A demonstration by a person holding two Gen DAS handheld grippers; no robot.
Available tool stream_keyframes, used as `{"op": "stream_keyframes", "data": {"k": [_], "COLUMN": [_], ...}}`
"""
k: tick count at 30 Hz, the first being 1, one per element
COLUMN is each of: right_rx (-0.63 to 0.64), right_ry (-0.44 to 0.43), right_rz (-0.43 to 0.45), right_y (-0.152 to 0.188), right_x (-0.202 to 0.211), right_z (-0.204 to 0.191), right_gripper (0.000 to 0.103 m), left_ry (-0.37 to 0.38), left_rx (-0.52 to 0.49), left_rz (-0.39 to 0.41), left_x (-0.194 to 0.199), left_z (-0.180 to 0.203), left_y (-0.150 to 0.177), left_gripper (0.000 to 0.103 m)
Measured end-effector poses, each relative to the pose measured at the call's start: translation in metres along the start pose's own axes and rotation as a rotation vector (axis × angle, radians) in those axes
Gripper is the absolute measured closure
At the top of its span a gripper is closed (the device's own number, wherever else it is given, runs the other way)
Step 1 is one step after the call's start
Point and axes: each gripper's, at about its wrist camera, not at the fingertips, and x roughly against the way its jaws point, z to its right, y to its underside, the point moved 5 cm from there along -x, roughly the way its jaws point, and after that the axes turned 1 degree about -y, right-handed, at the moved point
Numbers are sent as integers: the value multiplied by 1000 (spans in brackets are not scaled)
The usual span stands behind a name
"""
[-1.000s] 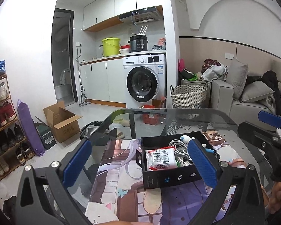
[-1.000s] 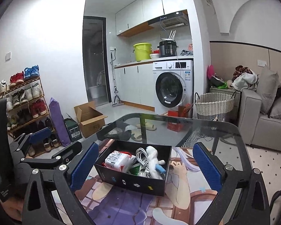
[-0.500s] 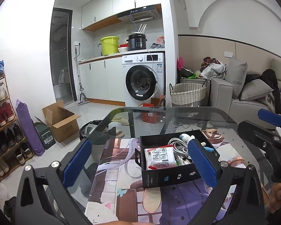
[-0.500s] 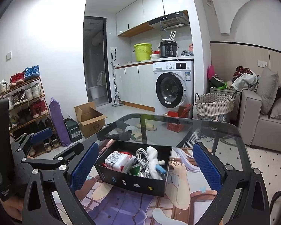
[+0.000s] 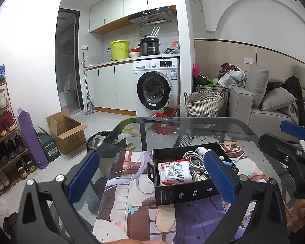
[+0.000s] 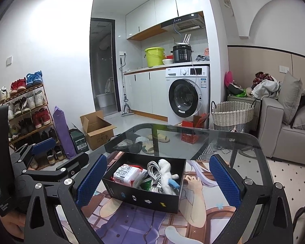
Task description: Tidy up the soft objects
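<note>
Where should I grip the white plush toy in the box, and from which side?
Take the plush toy around its narrow middle, coming from above with the right gripper. It lies lengthwise on the cable bundle near the black box's right wall, so a side approach would probably hit the wall. Jaws are open.

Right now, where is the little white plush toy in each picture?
Left wrist view: the plush toy peeks over the far right of the black box, mostly hidden behind the left gripper's right finger.
Right wrist view: it lies in full sight in the right half of the box, beside the white cable.
Shared landmark: the washing machine behind the table.
</note>
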Motion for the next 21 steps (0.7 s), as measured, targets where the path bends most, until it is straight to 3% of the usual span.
{"op": "stream_keyframes", "data": {"k": [21], "right_rx": [3], "right_ry": [-3], "right_rz": [-16], "right_y": [1], "right_x": [-1], "right_z": [-5], "right_gripper": [1], "left_ry": [0], "left_rx": [-19], "left_rz": [7], "left_x": [4], "left_z": [3], "left_y": [-1], "left_gripper": [0]}}
